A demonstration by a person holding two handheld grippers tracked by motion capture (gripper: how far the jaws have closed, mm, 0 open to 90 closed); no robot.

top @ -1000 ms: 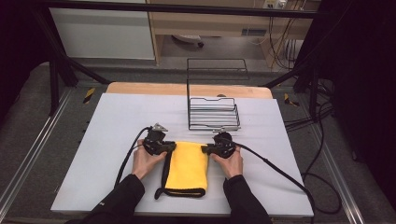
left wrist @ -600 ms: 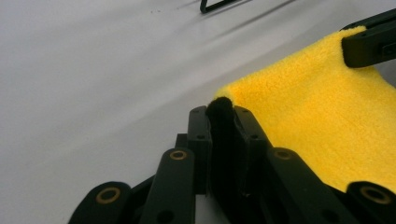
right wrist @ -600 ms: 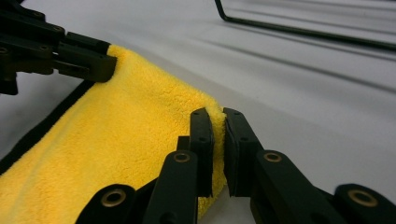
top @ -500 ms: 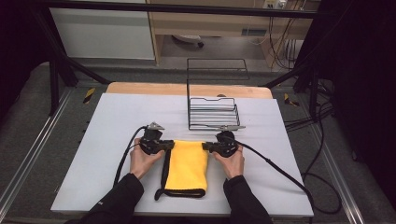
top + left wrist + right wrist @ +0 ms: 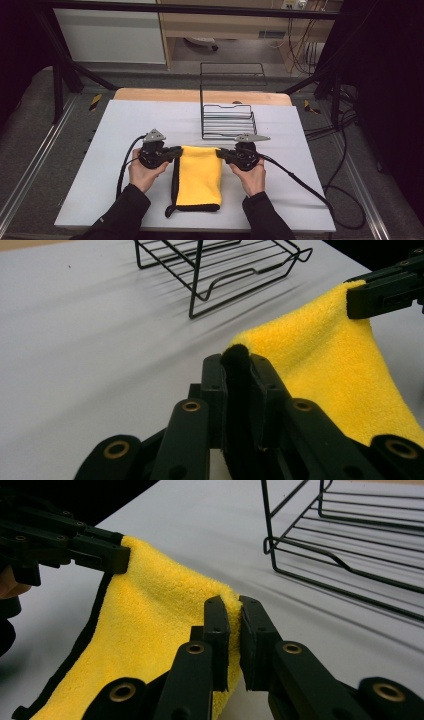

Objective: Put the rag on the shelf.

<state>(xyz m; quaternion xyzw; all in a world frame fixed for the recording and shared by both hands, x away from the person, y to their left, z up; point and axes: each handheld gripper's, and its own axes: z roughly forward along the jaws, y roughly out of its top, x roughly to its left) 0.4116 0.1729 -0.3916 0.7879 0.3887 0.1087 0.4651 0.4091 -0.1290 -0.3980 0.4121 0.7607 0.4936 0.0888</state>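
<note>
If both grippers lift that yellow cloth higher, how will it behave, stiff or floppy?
Probably floppy: the yellow cloth already sags between the left gripper and right gripper. Its fluffy pile suggests it is light and unlikely to slip from the shut jaws.

The left gripper [image 5: 236,360] pinches the black-edged corner of a yellow cloth [image 5: 325,360]. At far right the other gripper [image 5: 387,287] clamps another corner. A wire rack [image 5: 220,265] stands beyond.

Bright table, dark surroundings, soft shadows, sharp focus
</note>
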